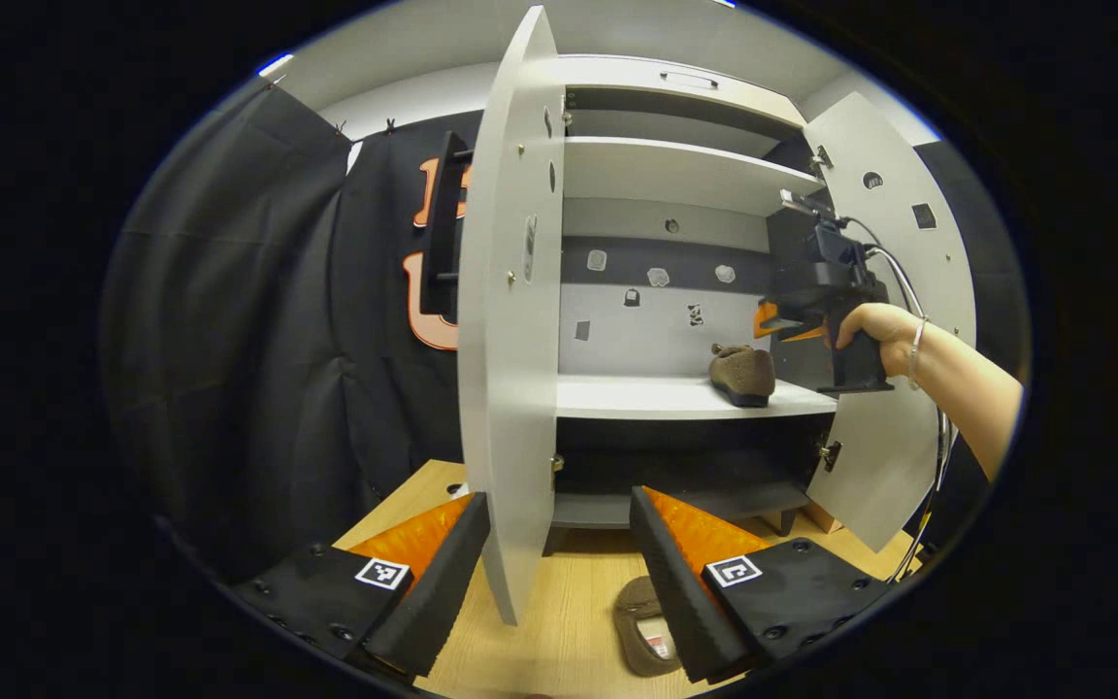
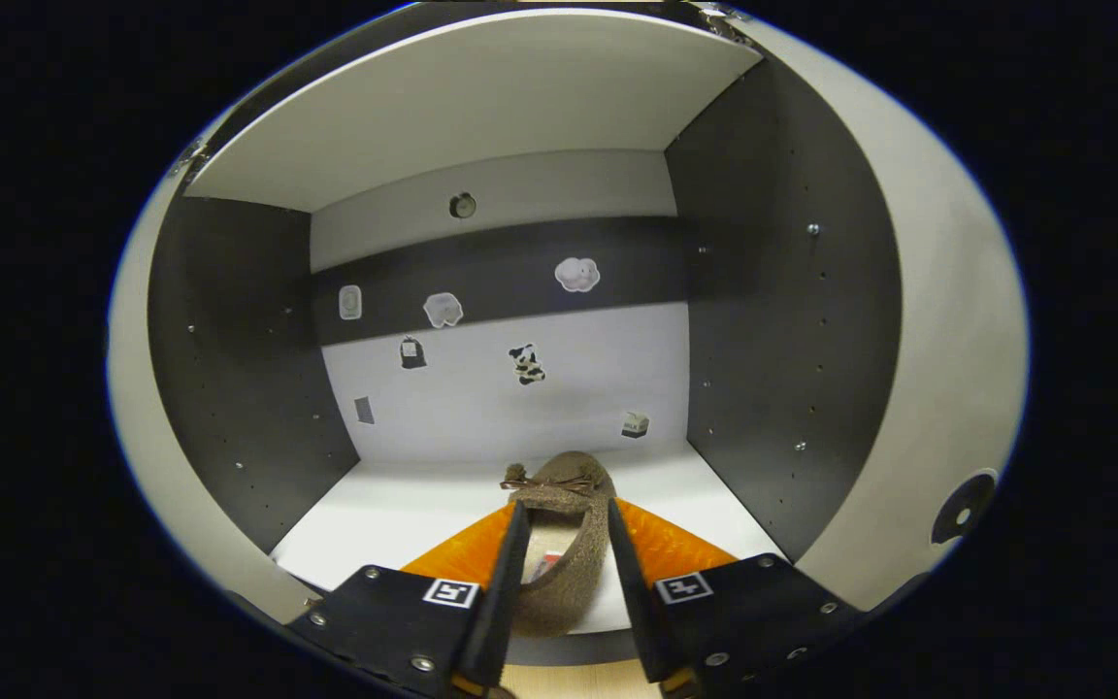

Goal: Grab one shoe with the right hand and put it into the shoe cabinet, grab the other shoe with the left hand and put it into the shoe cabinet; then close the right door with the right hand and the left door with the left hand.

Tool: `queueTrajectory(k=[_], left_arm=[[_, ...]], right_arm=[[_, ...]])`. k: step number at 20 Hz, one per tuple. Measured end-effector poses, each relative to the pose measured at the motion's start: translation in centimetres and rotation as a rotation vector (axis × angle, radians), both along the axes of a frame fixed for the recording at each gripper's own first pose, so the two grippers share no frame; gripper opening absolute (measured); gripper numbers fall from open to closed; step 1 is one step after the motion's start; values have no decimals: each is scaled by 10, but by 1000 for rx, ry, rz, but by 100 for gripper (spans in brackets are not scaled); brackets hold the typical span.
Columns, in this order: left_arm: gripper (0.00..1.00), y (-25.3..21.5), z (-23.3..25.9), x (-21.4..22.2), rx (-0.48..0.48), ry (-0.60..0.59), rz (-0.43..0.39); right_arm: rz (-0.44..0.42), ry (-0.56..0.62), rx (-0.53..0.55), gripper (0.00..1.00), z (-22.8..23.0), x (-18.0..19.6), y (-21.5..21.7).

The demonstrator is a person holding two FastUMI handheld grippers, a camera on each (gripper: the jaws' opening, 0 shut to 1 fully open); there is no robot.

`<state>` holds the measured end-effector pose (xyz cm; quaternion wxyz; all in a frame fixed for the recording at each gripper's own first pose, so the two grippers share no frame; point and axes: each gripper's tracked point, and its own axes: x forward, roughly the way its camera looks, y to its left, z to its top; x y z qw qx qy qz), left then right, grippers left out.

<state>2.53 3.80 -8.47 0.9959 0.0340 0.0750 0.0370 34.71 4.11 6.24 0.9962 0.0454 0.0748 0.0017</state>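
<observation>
A brown shoe (image 1: 742, 374) rests flat on the middle shelf (image 1: 637, 396) of the white shoe cabinet. In the right gripper view that shoe (image 2: 559, 544) lies between and just below the fingers of my right gripper (image 2: 565, 505), which stand apart along its sides. From the left gripper view, the right gripper (image 1: 771, 322), held by a hand (image 1: 874, 330), hovers slightly above the shoe's heel. The second brown shoe (image 1: 639, 621) lies on the wooden table, partly behind one finger of my left gripper (image 1: 557, 500), which is open and holds nothing.
Both cabinet doors stand open: the left door (image 1: 510, 320) edge-on right ahead of my left gripper, the right door (image 1: 899, 291) behind the hand. The cabinet stands on the wooden table (image 1: 569, 602). A cable (image 1: 933, 505) hangs from the right gripper.
</observation>
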Motion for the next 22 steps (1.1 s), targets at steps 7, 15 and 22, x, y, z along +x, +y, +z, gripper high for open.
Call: queueTrajectory(k=[7,15,22], left_arm=[[94,-15,-42,4,9,65,-24],[96,-31,-150,10,7,272,-69],[96,-41,-238,8,26,458,-99]], right_arm=[[32,-99,-7,93,16,-95,-6],[41,-159,-48,92,8,-190,-22],[29,-193,-94,92,0,-230,-38]])
